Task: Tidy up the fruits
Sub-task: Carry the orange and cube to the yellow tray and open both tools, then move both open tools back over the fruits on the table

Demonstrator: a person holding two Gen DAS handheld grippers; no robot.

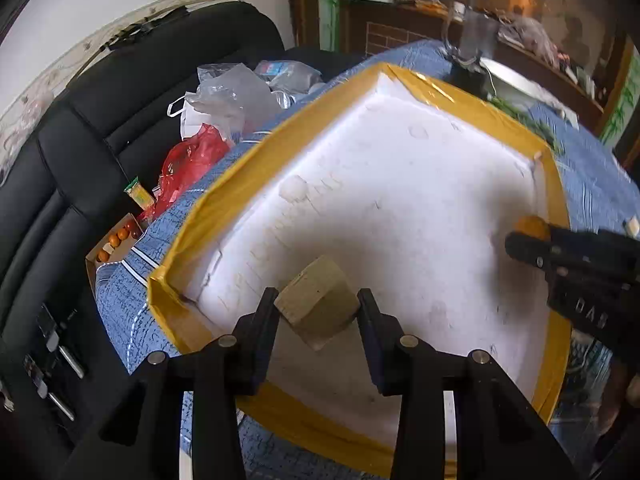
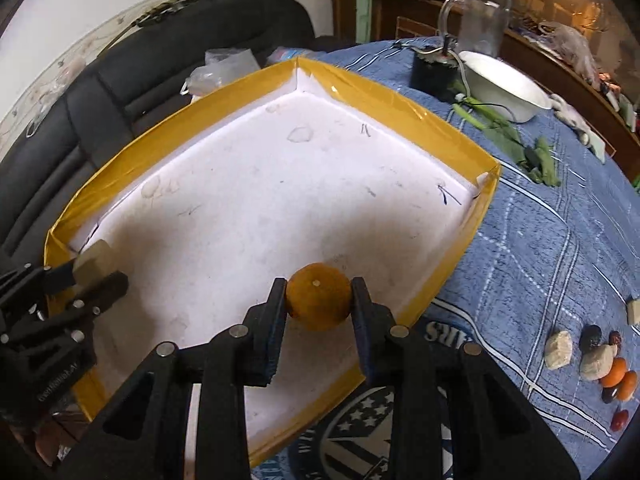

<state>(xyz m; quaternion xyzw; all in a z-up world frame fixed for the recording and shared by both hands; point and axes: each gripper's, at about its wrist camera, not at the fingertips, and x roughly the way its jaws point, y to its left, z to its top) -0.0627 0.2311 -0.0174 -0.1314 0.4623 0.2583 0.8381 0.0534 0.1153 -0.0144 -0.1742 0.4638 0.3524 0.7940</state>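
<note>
Both claws hang over the shallow white foam tray with the yellow taped rim [image 2: 452,136], which lies on the blue quilted cloth of the worktop [image 2: 560,240]. The right claw [image 2: 319,300] is closed on a round orange fruit [image 2: 319,298], held between its pads just inside the tray's near-right edge, with bare white floor directly beneath and ahead of it. The left claw [image 1: 317,308] grips a pale beige blocky chunk [image 1: 316,306] above the tray's left side, close to the corner of the rim. So one item rides in each claw, two in all, and the tray floor itself appears to hold nothing yet. Setting either down probably means a straight lowering, since each piece is already inside the rim; the two claws are well apart across the tray. On the cloth to the right waits a small cluster of loose pieces [image 2: 604,368]: roughly two pale lumps, two orange ones and several dark or red ones, the exact count unclear.
</note>
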